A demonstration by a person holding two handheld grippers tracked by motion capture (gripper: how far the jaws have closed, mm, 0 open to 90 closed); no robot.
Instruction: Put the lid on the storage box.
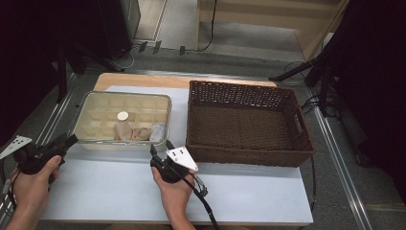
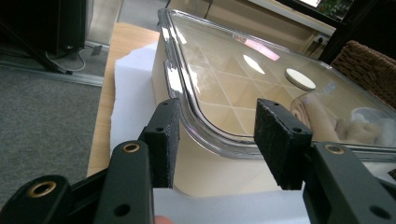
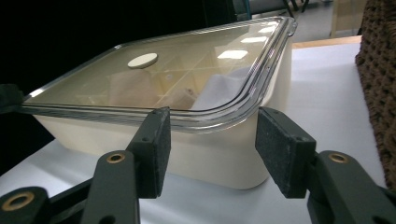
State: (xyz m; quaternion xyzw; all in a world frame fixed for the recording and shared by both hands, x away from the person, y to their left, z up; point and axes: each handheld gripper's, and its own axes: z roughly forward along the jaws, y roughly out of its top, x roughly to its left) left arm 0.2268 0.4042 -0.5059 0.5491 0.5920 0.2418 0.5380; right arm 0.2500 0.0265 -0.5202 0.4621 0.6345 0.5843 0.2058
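In the high view, your right tongs point(image 1: 160, 147) sit nearest you at the near right corner of the lidded cream box point(image 1: 98, 122), your left tongs point(image 1: 71, 139) at its near left corner, and the box rests on the white-covered table point(image 1: 143, 191) just left of the brown wicker basket point(image 1: 246, 122). In the left gripper view, your left tongs point(image 2: 217, 135) stand released, pads either side of the clear lid point(image 2: 261, 79) rim without pressing it. In the right gripper view, your right tongs point(image 3: 212, 144) are likewise released, straddling the box's point(image 3: 219, 154) corner below the lid point(image 3: 154, 79).
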